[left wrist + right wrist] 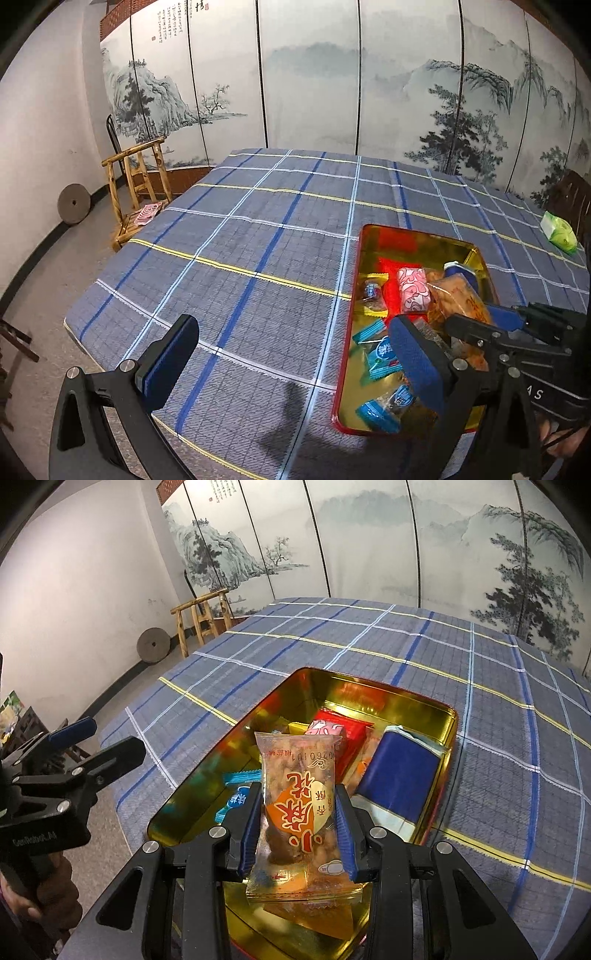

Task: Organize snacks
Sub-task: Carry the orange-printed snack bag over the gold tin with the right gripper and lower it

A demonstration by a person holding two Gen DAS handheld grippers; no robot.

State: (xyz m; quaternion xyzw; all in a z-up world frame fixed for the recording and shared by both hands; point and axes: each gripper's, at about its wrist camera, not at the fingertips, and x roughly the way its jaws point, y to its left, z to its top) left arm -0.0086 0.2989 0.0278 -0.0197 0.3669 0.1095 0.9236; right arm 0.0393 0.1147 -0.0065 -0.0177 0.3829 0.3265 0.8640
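As its pads pinch a clear snack packet (295,805) over the tin (451,720), the right gripper (298,825) holds firm.
The left gripper (291,365) gapes wide, empty, above the plaid cloth (258,229); more snacks fill the tin; a painted screen (314,74) stands beyond.

Even, fairly dim indoor light falls from above, leaving a soft dark shadow on the plaid tablecloth (258,236). The gold tin (448,720) glares with coloured reflections. Fisheye bending curves the folding screen (314,74), and corners go black.
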